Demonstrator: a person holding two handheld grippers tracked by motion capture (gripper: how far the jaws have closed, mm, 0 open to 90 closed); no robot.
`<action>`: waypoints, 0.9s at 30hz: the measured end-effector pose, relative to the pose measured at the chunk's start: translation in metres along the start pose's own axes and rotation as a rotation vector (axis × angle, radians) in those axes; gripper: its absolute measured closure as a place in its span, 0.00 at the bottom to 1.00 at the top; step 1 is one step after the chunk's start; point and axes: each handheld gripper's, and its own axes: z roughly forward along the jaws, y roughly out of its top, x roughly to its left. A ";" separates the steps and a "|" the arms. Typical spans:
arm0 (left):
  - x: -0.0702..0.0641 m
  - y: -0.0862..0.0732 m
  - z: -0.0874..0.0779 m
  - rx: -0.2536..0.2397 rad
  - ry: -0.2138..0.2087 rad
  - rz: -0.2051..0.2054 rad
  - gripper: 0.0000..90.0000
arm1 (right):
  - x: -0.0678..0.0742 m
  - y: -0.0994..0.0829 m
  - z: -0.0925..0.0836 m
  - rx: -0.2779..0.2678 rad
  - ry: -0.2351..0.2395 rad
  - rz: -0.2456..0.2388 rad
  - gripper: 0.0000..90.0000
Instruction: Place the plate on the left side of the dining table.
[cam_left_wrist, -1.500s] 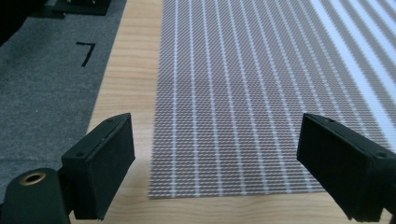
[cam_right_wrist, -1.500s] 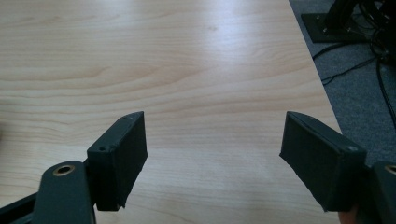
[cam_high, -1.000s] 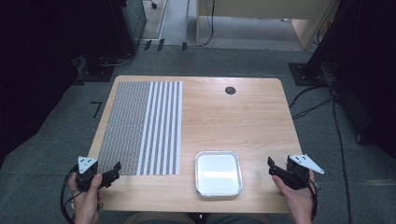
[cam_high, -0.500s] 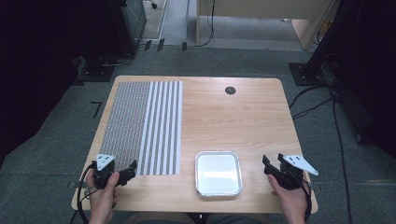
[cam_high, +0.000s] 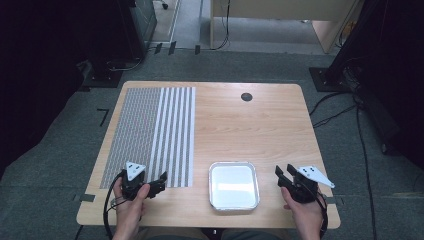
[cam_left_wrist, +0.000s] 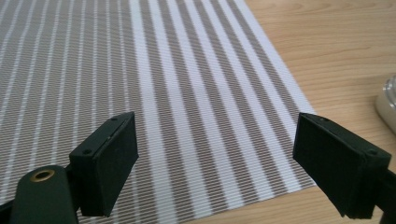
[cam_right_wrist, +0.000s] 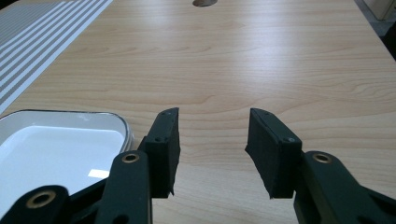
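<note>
A grey-and-white striped cloth mat (cam_high: 150, 132) lies flat on the left half of the wooden table (cam_high: 280, 125). My left gripper (cam_high: 159, 182) hovers at the mat's near right corner, open wide, with nothing between its jaws; in the left gripper view the mat (cam_left_wrist: 177, 93) spreads beyond the left gripper (cam_left_wrist: 217, 158). An empty white square tray (cam_high: 233, 185) sits near the front edge. To the right of the tray my right gripper (cam_high: 283, 172) is held open and empty; in the right gripper view the right gripper (cam_right_wrist: 212, 149) points across bare wood with the tray (cam_right_wrist: 56, 140) at its left.
A round cable hole (cam_high: 246, 96) sits near the table's far edge. Cables (cam_high: 345, 107) run over the grey floor to the right, and dark equipment stands at both sides beyond the table.
My left gripper has moved right and forward from off the table's left front corner to the mat's near right corner. The right gripper has shifted slightly left.
</note>
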 end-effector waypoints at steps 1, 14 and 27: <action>-0.003 0.000 0.001 0.001 -0.005 0.003 0.16 | 0.002 0.000 0.000 0.002 0.003 0.001 0.62; -0.048 0.003 0.017 0.016 -0.077 0.030 0.16 | 0.017 -0.004 0.006 0.015 0.043 -0.003 0.70; -0.081 0.002 0.030 0.036 -0.117 0.028 0.22 | 0.028 -0.008 0.012 0.057 0.056 0.003 0.77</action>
